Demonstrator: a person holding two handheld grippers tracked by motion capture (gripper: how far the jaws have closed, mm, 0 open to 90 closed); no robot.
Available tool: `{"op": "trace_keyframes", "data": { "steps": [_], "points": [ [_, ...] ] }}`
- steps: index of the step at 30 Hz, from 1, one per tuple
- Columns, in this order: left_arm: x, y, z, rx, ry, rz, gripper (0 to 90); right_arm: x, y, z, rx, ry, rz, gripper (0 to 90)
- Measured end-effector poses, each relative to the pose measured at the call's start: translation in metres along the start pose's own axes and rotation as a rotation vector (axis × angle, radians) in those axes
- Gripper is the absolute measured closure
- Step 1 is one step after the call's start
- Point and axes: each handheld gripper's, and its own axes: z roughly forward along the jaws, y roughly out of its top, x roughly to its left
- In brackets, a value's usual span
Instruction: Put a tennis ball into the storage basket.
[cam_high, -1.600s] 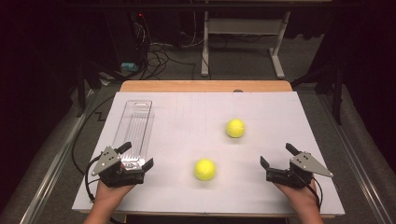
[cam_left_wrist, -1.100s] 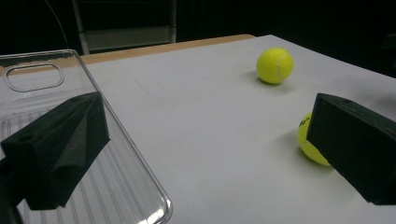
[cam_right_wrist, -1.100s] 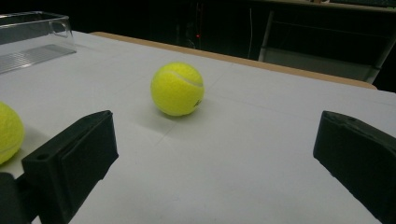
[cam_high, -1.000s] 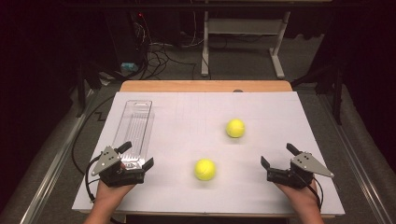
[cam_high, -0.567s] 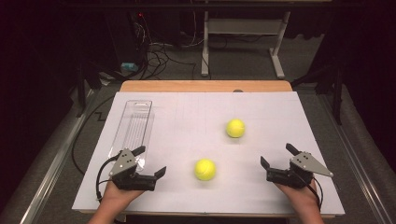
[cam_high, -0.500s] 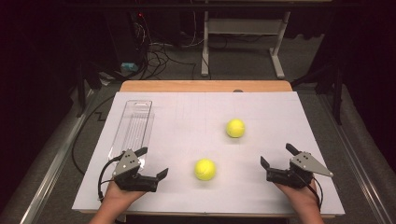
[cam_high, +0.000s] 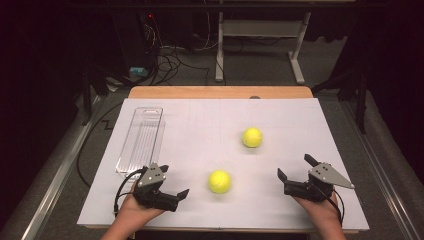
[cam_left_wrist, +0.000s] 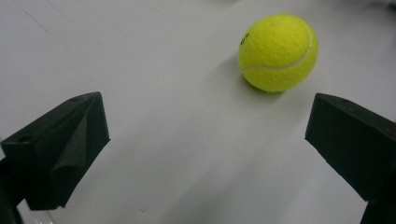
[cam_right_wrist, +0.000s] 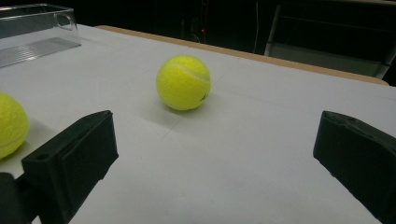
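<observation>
Near ball (cam_high: 219, 181): yellow felt tennis ball, white seam, dark print on one side; round, so no long axis to line up with. It rests on the white table cover (cam_high: 200, 130), just ahead of your left tongs (cam_high: 176, 186) and a little to the right of their centre line, as the left gripper view (cam_left_wrist: 278, 51) shows. It stands apart from both jaws, with nothing between.

Left tongs: released, jaws spread wide, holding nothing. Clearly the nearer pair to this ball.

Right tongs (cam_high: 296, 171): also released and empty, farther from the near ball, which sits off their left jaw (cam_right_wrist: 11, 123).

Far ball (cam_high: 252, 137): same kind, ahead of your right tongs and left of their centre.

Clear tray (cam_high: 141, 141): empty, beyond your left tongs.

Judgement: you close on the near ball with the left tongs, steering slightly right.
</observation>
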Motion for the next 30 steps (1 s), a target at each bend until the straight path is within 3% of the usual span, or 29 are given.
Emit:
{"op": "trace_keyframes", "data": {
  "steps": [13, 19, 28, 30],
  "points": [
    [-0.009, 0.001, 0.015, 0.134, -0.023, 0.017, 0.5, 0.001, 0.0, 0.005, 0.014, 0.0, -0.016, 0.0],
    [-0.014, 0.005, 0.023, 0.211, -0.041, 0.014, 0.5, -0.002, 0.002, 0.008, 0.022, 0.029, -0.012, 0.0],
    [-0.017, 0.028, 0.029, 0.31, -0.063, 0.029, 0.5, 0.0, 0.0, 0.005, 0.022, 0.044, -0.021, 0.0],
    [-0.018, 0.035, 0.031, 0.341, -0.096, 0.033, 0.6, 0.002, 0.0, 0.005, 0.026, 0.05, -0.033, 0.0]
  ]
}}
